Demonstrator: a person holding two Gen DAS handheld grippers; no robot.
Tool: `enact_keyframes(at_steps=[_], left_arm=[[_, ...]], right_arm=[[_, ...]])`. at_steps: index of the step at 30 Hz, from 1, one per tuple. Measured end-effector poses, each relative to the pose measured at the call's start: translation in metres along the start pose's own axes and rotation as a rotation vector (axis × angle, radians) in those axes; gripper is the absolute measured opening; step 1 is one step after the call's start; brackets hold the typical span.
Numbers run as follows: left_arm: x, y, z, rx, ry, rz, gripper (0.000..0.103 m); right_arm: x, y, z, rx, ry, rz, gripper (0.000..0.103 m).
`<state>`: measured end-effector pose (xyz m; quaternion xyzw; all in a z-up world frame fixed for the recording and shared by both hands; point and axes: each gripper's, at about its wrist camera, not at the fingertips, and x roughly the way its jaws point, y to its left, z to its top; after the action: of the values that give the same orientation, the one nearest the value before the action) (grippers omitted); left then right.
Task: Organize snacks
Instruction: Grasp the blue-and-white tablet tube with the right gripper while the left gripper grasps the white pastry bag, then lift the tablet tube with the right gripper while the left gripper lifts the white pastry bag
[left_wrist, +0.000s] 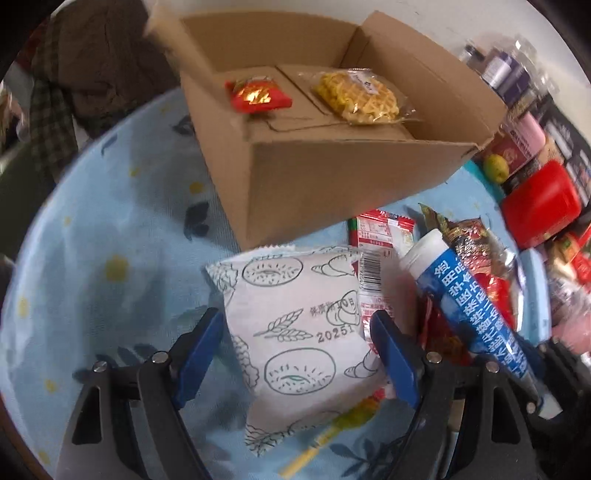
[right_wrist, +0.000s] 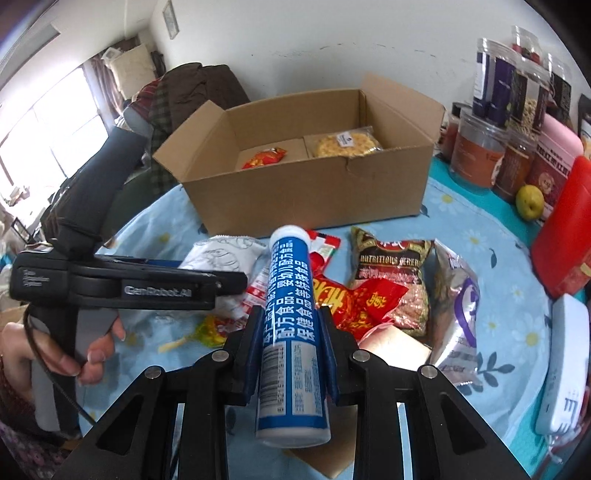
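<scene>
An open cardboard box stands on the table and holds a red snack packet and a yellow waffle pack. My left gripper is open with its blue fingers on either side of a white bread packet lying on the cloth. My right gripper is shut on a blue and white tube and holds it above the snack pile.
A pile of snack bags lies in front of the box: a cereal bag, red packets and a silver-purple bag. Jars, a green fruit and a red container crowd the right side. A lollipop lies near the bread packet.
</scene>
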<state>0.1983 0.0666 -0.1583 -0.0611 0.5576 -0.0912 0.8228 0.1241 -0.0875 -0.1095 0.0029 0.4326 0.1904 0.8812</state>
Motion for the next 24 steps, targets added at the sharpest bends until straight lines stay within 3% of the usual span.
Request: enact_keyframes(at_steps=[1,2,5,14,24], left_arm=[[0.000,-0.001,-0.001,0.008,-0.007,0.001,0.078],[-0.001,-0.002,-0.004,0.015,-0.025,-0.009,0.066],[-0.005,-0.007,-0.010,0.055,-0.036,-0.005,0.058],[-0.028,-0.006,-0.046,0.095,-0.023,-0.006,0.057],[-0.054,-0.004,-0.102,0.123,-0.002,-0.013,0.057]], right_arm=[[0.000,0.000,-0.001,0.004,0.001,0.002,0.028],[0.001,0.000,-0.002,0.006,0.001,0.004,0.028],[-0.001,0.001,-0.005,0.008,0.001,-0.001,0.028],[-0.009,0.022,-0.021,-0.006,0.013,0.029,0.028],[-0.029,0.042,-0.069,-0.039,0.049,0.036,0.028]])
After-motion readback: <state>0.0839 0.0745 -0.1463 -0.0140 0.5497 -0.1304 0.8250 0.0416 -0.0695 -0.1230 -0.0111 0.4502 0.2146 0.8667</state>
